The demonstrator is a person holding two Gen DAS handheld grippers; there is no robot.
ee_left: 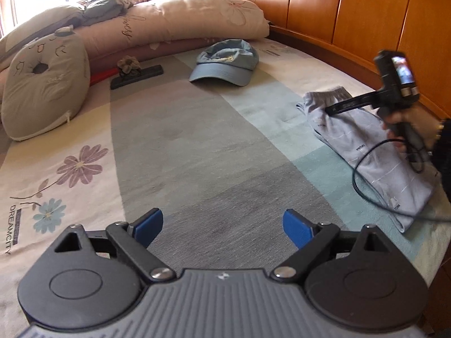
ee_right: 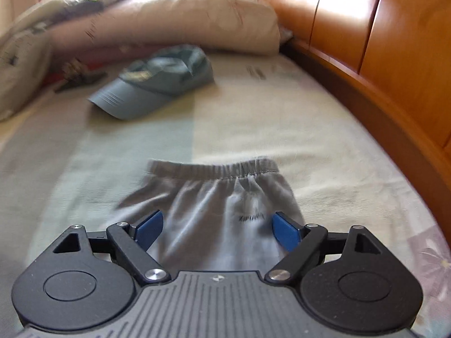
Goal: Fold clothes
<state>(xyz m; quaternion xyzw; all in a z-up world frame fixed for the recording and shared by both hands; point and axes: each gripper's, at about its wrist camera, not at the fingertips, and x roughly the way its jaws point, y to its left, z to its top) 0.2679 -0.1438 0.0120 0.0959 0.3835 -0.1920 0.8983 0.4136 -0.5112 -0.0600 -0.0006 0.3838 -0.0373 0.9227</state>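
So the grey pants (ee_right: 225, 205) are lying folded on the bed (ee_left: 197, 152), over on the side nearest the wooden headboard (ee_left: 352, 14), with the elastic waistband pointing away from the right wrist camera. The right gripper (ee_right: 217, 229) hangs just above them with its blue fingers (ee_right: 149, 228) spread wide and nothing between them; that view is pretty motion-blurred, so I can't tell if the tips are actually brushing the fabric. From the left wrist view you can see that same right gripper (ee_left: 331, 109) from the side, held by a hand (ee_left: 406, 126) in a dark sleeve, its tip over the waistband end of the pants (ee_left: 366, 152), and a black cable (ee_left: 363, 174) loops down from it across the cloth. The left gripper (ee_left: 222, 229) is well apart from the pants, over the grey stripe in the middle of the bedsheet, fingers also wide open and holding nothing. Further up the bed there's a blue cap (ee_left: 225, 62) sitting brim-forward, a dark flat thing (ee_left: 136, 76) with a little flower-like scrunchie (ee_left: 128, 64) on it, a round cushion (ee_left: 45, 90) leaning at the left, and a stack of folded quilts (ee_left: 174, 25) against the window end. No baskets or boxes in either view; everything just sits straight on the sheet.
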